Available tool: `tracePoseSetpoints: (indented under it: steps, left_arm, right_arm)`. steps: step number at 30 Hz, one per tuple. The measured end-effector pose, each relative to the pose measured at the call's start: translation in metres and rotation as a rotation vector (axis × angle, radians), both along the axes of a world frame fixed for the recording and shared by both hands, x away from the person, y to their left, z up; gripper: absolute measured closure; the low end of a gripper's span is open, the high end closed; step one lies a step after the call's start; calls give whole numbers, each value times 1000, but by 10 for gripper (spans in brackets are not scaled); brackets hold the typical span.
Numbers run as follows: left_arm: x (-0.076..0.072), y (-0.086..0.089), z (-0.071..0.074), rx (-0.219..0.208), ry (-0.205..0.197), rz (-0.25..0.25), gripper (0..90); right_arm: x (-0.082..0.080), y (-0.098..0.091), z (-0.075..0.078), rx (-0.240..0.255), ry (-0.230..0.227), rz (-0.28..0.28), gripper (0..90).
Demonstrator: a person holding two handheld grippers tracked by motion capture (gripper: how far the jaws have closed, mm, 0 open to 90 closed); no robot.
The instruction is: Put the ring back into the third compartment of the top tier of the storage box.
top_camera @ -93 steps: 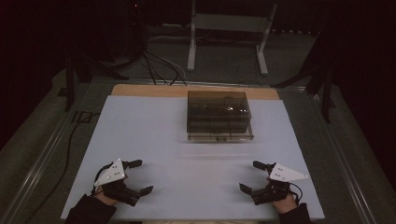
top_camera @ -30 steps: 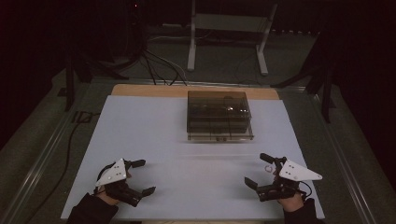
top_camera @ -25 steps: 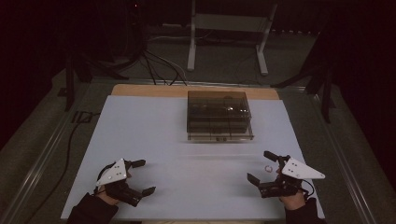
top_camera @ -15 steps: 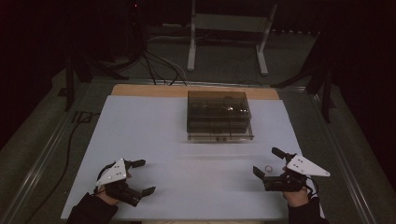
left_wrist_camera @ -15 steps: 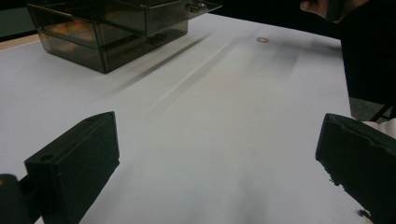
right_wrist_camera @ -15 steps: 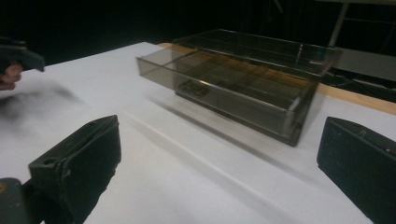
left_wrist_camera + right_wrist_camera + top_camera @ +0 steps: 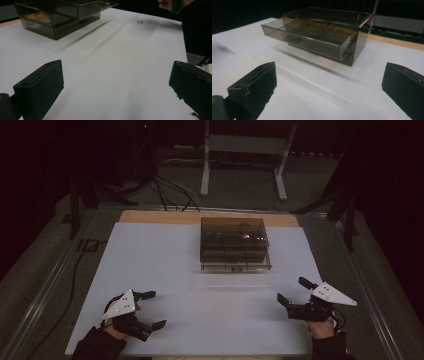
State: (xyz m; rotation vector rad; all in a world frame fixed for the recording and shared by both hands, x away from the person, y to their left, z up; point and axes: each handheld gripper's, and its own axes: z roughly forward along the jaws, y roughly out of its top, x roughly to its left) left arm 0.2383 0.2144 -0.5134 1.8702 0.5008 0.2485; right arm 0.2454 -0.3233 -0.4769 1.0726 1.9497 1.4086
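on the white table [image 7: 165,265], smoky box [image 7: 233,243] well beyond both grippers' fingers [image 7: 281,299].

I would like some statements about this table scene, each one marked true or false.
1. Both grippers have their jaws open. True.
2. The left gripper holds the dark clear box. False: it holds nothing and is far from the box.
3. The box stands on the white table. True.
4. The right gripper rests on top of the box. False: it is near the table's front edge.
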Motion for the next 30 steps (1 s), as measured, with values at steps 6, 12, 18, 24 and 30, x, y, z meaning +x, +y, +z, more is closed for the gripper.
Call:
tracePoseSetpoints:
  steps: [6, 12, 18, 24, 30]
  left_arm:
    - [1, 1, 0, 0, 3, -1, 7]
    - [1, 0, 0, 1, 3, -1, 7]
    - [1, 0, 0, -1, 3, -1, 7]
    - [1, 0, 0, 2, 5, -1, 7]
    - [1, 0, 0, 0, 1, 0, 7]
  right_arm:
    - [3, -2, -4, -12, 34, -12, 0]
    - [4, -4, -8, -26, 58, -18, 0]
    - [5, -6, -9, -33, 74, -28, 0]
    - [8, -10, -13, -53, 103, -58, 0]
    - [10, -11, -16, -68, 134, -81, 53]
